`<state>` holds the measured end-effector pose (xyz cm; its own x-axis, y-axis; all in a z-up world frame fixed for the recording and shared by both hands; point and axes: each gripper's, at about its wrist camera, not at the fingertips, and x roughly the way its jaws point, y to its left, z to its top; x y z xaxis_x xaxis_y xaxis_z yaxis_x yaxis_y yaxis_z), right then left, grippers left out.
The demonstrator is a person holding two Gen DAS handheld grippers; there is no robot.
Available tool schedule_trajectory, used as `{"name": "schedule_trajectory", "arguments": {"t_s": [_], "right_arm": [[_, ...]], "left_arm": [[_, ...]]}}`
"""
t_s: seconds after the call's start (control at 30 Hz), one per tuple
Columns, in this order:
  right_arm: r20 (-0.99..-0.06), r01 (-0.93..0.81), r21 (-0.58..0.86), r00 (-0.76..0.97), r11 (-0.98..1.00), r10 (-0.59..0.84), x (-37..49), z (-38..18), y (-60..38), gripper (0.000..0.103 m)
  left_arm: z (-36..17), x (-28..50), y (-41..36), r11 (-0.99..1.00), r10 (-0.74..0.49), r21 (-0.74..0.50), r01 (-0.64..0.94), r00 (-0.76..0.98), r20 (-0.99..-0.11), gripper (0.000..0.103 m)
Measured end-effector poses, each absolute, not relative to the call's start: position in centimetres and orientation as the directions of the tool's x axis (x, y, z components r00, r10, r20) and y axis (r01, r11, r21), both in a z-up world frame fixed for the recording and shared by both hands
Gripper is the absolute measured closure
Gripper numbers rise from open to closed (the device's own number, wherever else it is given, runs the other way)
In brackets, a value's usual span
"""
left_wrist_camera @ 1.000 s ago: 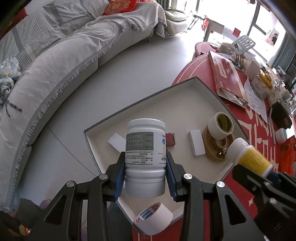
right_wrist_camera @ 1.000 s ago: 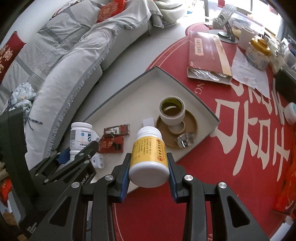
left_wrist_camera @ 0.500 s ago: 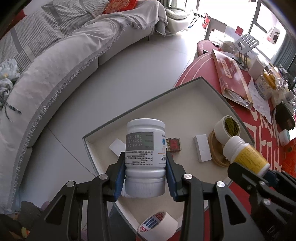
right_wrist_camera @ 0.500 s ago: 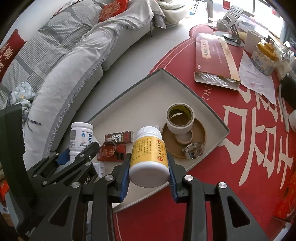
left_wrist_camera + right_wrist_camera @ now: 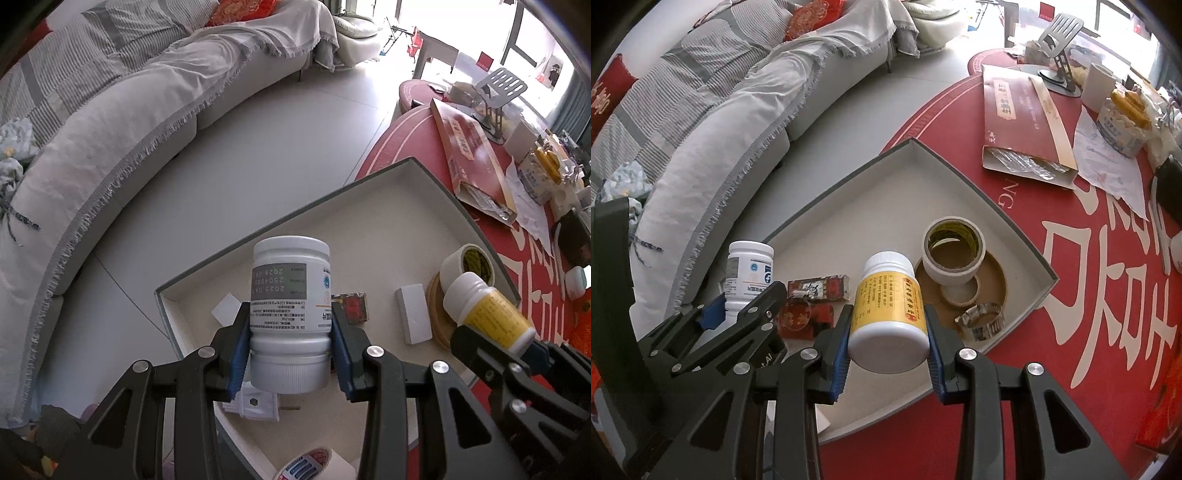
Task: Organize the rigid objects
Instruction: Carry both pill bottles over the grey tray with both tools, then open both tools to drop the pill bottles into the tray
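a: both hands have drifted in over the tray (image 5: 436, 173) since a sec ago, and the tape roll at the near edge has slid toward the bottom of the left view. left gripper (image 5: 291, 352) is clamped on the white bottle (image 5: 290, 295), held cap toward the camera, date print reading upside down. right gripper (image 5: 888, 345) is clamped on the yellow-label bottle (image 5: 888, 310), white base facing the lens.

b: so we're mid-carry w/ both, neither set down yet. where do we put them?

a: our read: inside the tray. free floor shows at the far corner and along the left wall. the right side is crowded: masking tape roll (image 5: 955, 247) stacked on a wide brown roll (image 5: 995, 284), a metal clamp ring (image 5: 982, 319) just beside it.

b: and under the left bottle?

a: a white plug (image 5: 255, 404) lies right below it, a white block (image 5: 413, 314) and a small red box (image 5: 352, 306) near. we'd go past those before lowering.

b: tips?

a: keep the two grippers apart; they're close, the right one's fingers show at the edge of the left view. since each bottle points steeply down, we'd level the wrist so it lands flat on an end, not on its rim. ease the squeeze only once it rests on the tray floor, then back straight out.

b: risk?

a: round bottles roll if dropped tilted, imo.
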<state>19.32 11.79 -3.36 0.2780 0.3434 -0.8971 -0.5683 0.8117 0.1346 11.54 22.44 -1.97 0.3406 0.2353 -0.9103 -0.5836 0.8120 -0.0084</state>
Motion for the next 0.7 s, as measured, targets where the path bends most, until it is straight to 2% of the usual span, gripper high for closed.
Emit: {"name": "schedule_trajectory", "arguments": {"t_s": [0.27,0.33,0.37,0.4,0.47,0.53,0.67,0.7], "right_arm": [[-0.903,-0.565,0.106,0.29,0.818,0.317,20.3,-4.7,12.5,0.066],[-0.906,-0.562,0.093,0.294,0.822,0.304,20.4,-4.9,12.5,0.066],[-0.91,-0.558,0.092,0.288,0.825,0.296,20.5,-5.1,12.5,0.066],[-0.913,-0.554,0.095,0.283,0.827,0.294,20.7,-5.2,12.3,0.065],[-0.916,-0.539,0.097,0.28,0.836,0.287,21.1,-5.2,11.8,0.055],[-0.913,-0.525,0.081,0.301,0.847,0.274,21.2,-5.0,11.0,0.027],[-0.913,-0.524,0.097,0.293,0.846,0.286,21.2,-4.4,10.1,0.024],[-0.913,-0.524,0.103,0.287,0.845,0.289,21.2,-4.3,9.8,0.018]], "left_arm": [[-3.0,12.1,22.4,0.821,0.245,0.008,-0.571,0.34,-0.908,0.059],[-3.0,12.1,22.3,0.819,0.26,0.018,-0.573,0.342,-0.903,0.044],[-3.0,11.9,22.4,0.813,0.275,0.028,-0.581,0.341,-0.899,0.031],[-3.0,11.8,22.5,0.807,0.286,0.035,-0.589,0.338,-0.897,0.023],[-3.0,11.4,23.0,0.799,0.28,0.02,-0.601,0.343,-0.896,0.021],[-3.2,11.3,23.3,0.801,0.252,0.006,-0.598,0.329,-0.91,0.015],[-2.8,11.0,22.5,0.822,0.275,0.041,-0.569,0.332,-0.902,0.013],[-2.6,10.8,22.3,0.823,0.282,0.046,-0.567,0.336,-0.899,0.012]]}}
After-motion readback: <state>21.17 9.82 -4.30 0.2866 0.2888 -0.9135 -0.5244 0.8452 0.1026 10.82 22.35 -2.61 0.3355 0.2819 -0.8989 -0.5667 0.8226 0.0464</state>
